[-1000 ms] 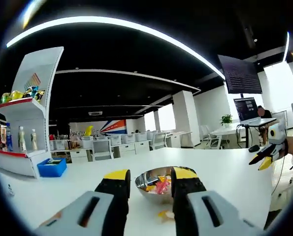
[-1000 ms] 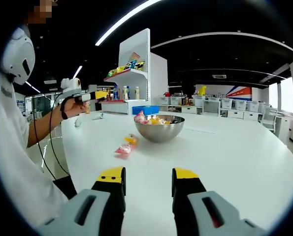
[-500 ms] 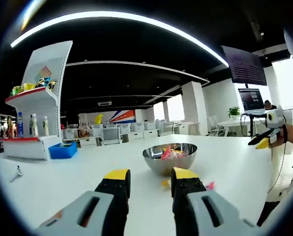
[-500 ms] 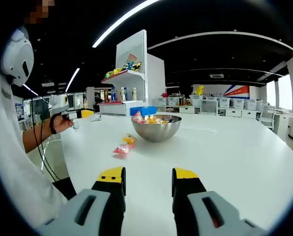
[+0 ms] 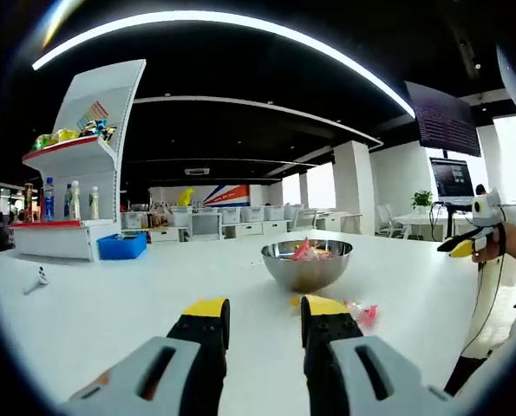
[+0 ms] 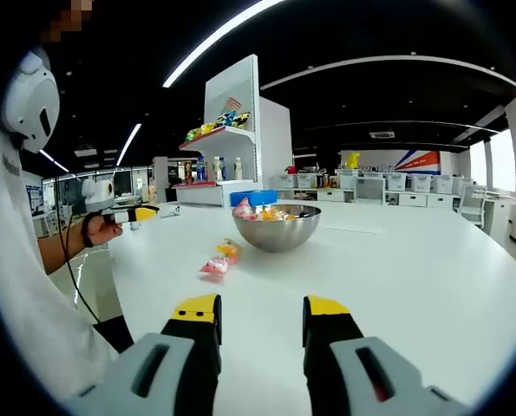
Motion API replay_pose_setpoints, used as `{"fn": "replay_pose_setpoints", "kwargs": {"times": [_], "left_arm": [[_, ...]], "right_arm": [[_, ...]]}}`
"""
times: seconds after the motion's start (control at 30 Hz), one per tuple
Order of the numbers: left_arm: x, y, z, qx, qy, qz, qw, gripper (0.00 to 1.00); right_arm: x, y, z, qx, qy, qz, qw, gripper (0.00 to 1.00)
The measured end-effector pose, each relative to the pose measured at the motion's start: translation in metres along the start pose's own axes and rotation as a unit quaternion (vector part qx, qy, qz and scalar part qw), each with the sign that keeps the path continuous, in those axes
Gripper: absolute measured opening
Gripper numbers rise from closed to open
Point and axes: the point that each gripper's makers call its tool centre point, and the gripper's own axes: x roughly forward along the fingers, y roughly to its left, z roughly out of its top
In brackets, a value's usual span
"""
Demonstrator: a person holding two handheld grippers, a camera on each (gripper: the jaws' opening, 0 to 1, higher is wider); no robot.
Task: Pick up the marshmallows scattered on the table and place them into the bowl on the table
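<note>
We hold both tools clear of the work. The left gripper [image 5: 259,319] has its yellow-tipped black jaws spread with nothing between them, low over the white table [image 5: 110,303]. The right gripper [image 6: 261,319] is likewise parted and empty; in the left gripper view we see it [image 5: 476,232] held off the table's far side, well apart from the round polished steel bowl [image 5: 307,263].

Risks, in our judgement:
- The loose pieces are small, soft and wrapped in glossy film. A pinch on a wrapper edge alone may let a piece slip during the carry.
- A jaw tip pressed onto the smooth tabletop may skate a piece away instead of closing round it.
- The two pieces lie close together. A wide approach may nudge the neighbour or take both at once.
- The bowl is light and round-bottomed. A knock from either tool may slide or rock it and spill the pieces heaped inside.

Condition of the work:
- The pink wrapped marshmallow [image 6: 214,266] lies on the table near the bowl, on the side toward the person's sleeve [image 6: 23,286].
- The yellow wrapped marshmallow [image 6: 229,249] lies between it and the bowl wall, just beside the bowl.
- The bowl already holds a mound of pink and yellow wrapped pieces [image 6: 262,211] rising above its rim.
</note>
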Motion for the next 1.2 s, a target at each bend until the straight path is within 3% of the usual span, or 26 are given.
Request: {"fn": "replay_pose_setpoints", "kwargs": {"times": [0.7, 1.03, 1.2], "left_arm": [[-0.007, 0.001, 0.002, 0.006, 0.003, 0.000, 1.0000, 0.34], [0.003, -0.010, -0.003, 0.025, 0.044, -0.018, 0.9986, 0.34], [0.013, -0.023, -0.006, 0.062, 0.074, -0.056, 0.9937, 0.34]], "right_arm": [[0.005, 0.002, 0.001, 0.000, 0.001, 0.003, 1.0000, 0.37], [0.002, 0.006, 0.004, -0.007, 0.003, 0.001, 1.0000, 0.37], [0.001, 0.005, 0.002, -0.006, 0.005, -0.001, 1.0000, 0.37]]}}
